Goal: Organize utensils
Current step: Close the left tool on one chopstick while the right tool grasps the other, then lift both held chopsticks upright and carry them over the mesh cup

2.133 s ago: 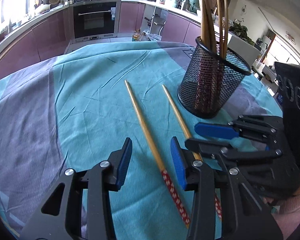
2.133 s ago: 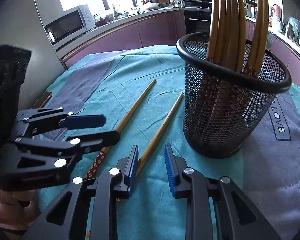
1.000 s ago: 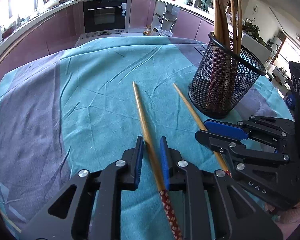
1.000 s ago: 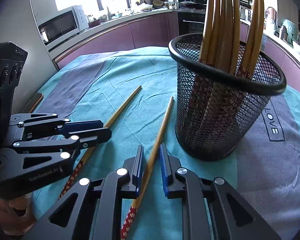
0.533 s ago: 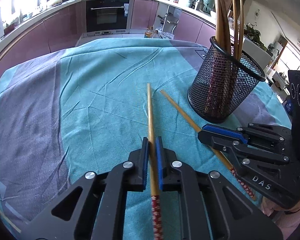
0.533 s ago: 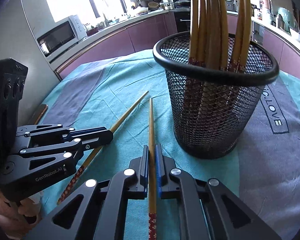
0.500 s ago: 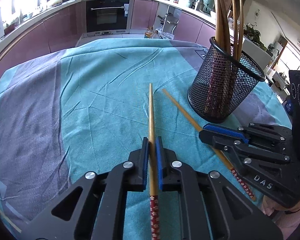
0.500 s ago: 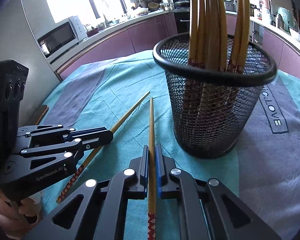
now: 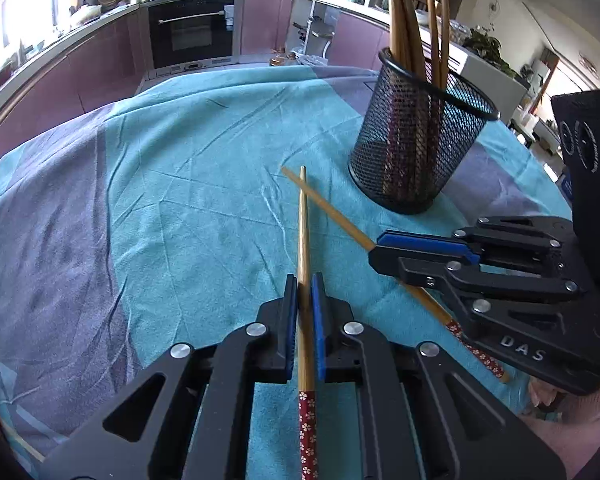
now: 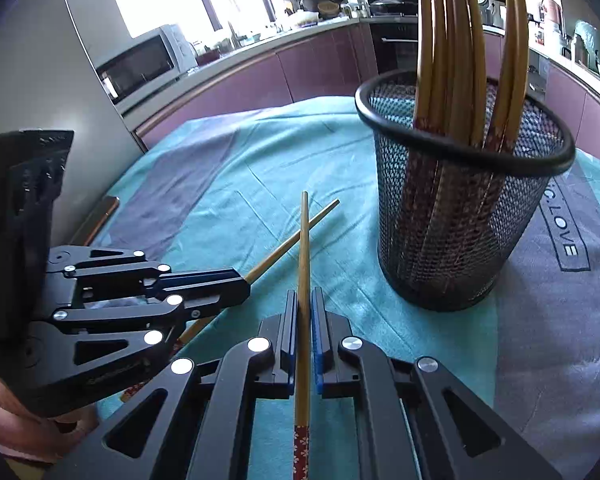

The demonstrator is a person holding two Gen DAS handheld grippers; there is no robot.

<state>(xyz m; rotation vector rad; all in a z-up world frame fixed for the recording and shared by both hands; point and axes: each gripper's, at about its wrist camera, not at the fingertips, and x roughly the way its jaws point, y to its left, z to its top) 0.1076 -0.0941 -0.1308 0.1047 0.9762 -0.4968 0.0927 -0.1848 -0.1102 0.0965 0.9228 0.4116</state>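
My left gripper (image 9: 304, 280) is shut on a bamboo chopstick (image 9: 302, 232) with a red flowered end, held along its fingers above the cloth. My right gripper (image 10: 304, 294) is shut on a second like chopstick (image 10: 303, 248). The two chopsticks cross near their tips. The right gripper shows in the left wrist view (image 9: 384, 250) with its chopstick (image 9: 332, 212); the left gripper shows in the right wrist view (image 10: 240, 284) with its chopstick (image 10: 296, 236). A black mesh cup (image 9: 416, 152) holding several chopsticks stands ahead on the right, also in the right wrist view (image 10: 456, 232).
A teal and purple-grey cloth (image 9: 180, 184) covers the round table. Kitchen counters, an oven (image 9: 192, 32) and a microwave (image 10: 140, 64) stand beyond the table edge. A person's hand (image 10: 4, 412) holds the left gripper.
Both grippers closed on the two chopsticks that lay on the cloth and lifted them. The chopstick tips now cross in front of the mesh cup.
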